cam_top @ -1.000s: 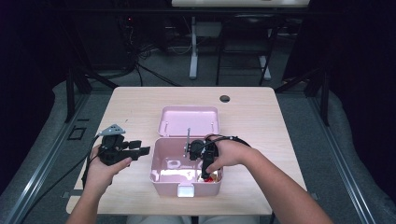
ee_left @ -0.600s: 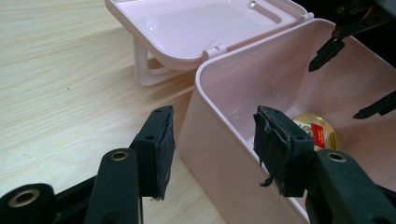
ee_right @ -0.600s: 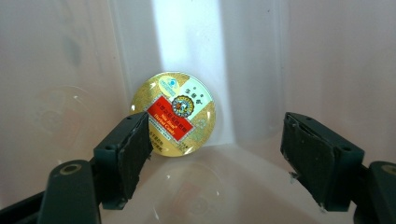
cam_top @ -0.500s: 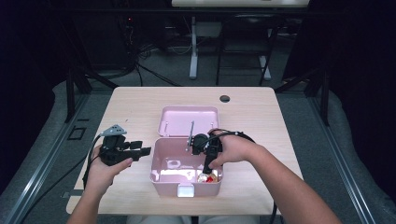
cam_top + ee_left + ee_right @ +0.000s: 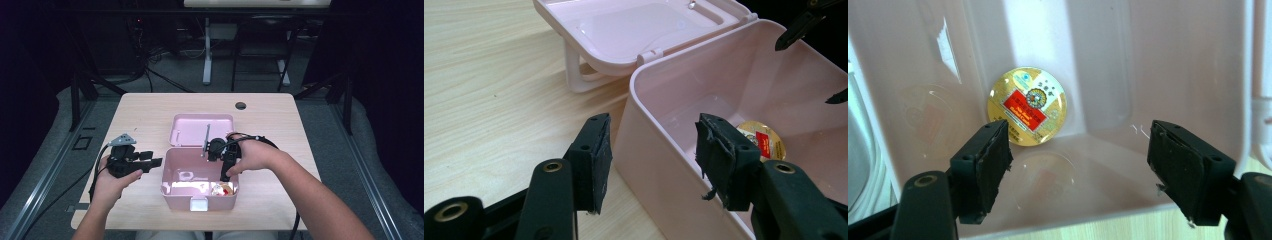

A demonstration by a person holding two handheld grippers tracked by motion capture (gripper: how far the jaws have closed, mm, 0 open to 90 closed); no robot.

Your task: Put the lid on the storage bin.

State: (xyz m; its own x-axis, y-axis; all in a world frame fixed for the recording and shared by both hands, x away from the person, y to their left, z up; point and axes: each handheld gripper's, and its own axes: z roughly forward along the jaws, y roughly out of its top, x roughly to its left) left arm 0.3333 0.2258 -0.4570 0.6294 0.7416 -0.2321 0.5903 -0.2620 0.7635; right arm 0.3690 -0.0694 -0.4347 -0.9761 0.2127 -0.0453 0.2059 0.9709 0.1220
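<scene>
A gold tin (image 5: pixel 1027 105) is seen inside the pink box (image 5: pixel 172 172); above it the right gripper (image 5: pixel 1078 165) is held wide open, empty; the left gripper (image 5: pixel 651 160) is held open astride the box wall.

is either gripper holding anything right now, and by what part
Nothing is held. The right gripper hangs open over the round tin in the pink box; the left gripper straddles its wall, open.

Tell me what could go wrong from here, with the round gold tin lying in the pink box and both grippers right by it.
1. The left gripper has its open jaws astride the pink box wall without clamping it, so a bump could slide the box.
2. The right gripper hangs open and empty above the gold tin; the tin sits near a wall, so a jaw might strike the wall on a re-grab.
3. The open lid lies just behind the right gripper and could be knocked.
</scene>
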